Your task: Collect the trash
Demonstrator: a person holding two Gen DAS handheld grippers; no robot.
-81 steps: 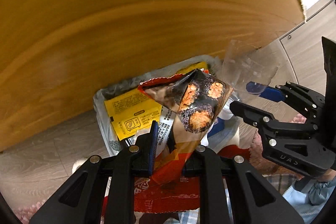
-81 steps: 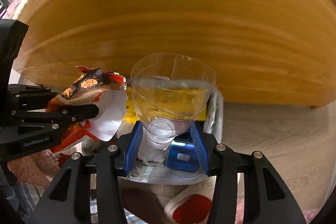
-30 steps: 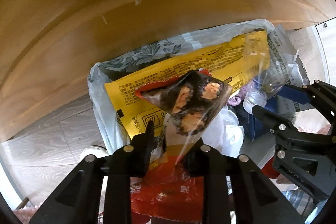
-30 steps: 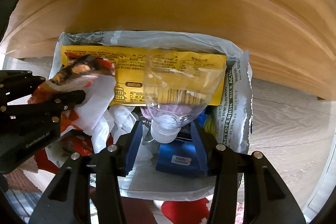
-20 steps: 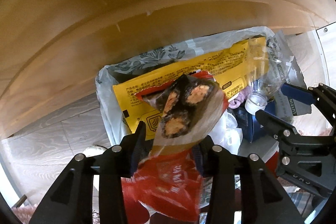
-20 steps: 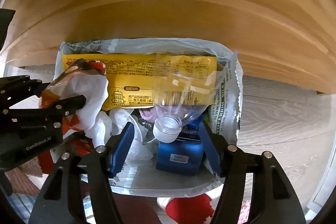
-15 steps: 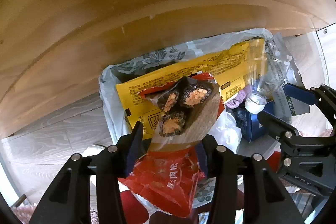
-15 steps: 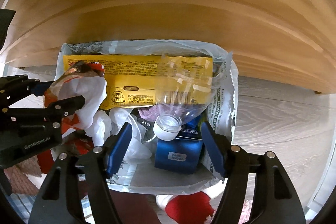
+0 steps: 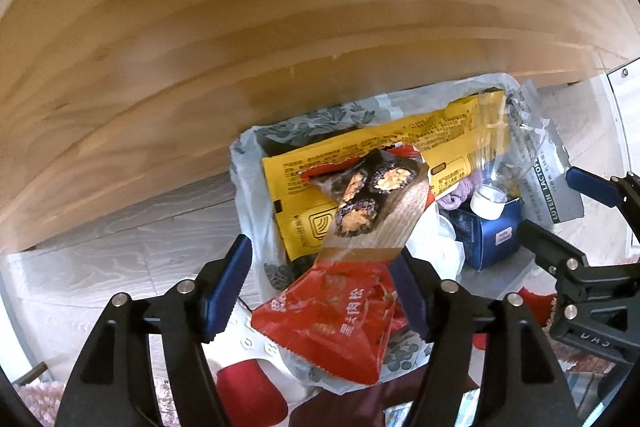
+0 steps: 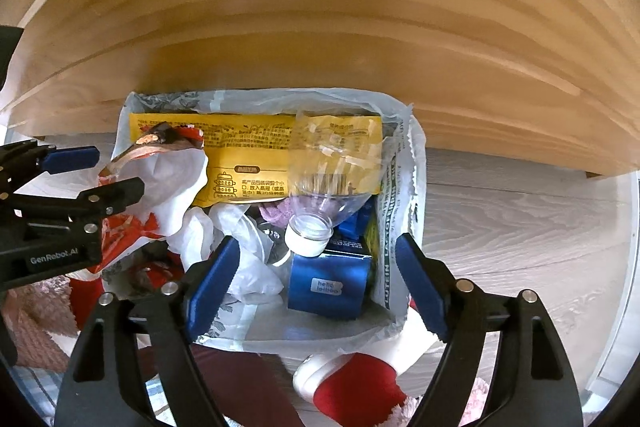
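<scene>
the left gripper [image 9: 320,279] was opening, and the red snack wrapper [image 9: 352,267] was seen between its jaws, no longer pinched, right over the trash bag [image 9: 248,195]. the right gripper [image 10: 316,275] was opening too, with the clear plastic bottle [image 10: 328,179] let go and lying neck down inside the bag.

the wrapper was light and wide. it could be missed by the bag if it slid toward 6 o'clock, where the bag's near edge and the floor were seen. it could also be caught on a blue pad and be carried back up when the gripper was lifted.

the bottle was leaned on a yellow food packet [image 10: 240,155] and a blue box [image 10: 328,287]. it could be rolled out if the bag was bumped.

the bag was already quite full. a white crumpled plastic [image 10: 244,251] was seen at 7 o'clock of the bottle. a wooden tabletop [image 10: 320,7] was hung over the bag at 12 o'clock, so little room was left there. a red and white slipper [image 10: 352,379] was seen at 6 o'clock, just beside the bag.
</scene>
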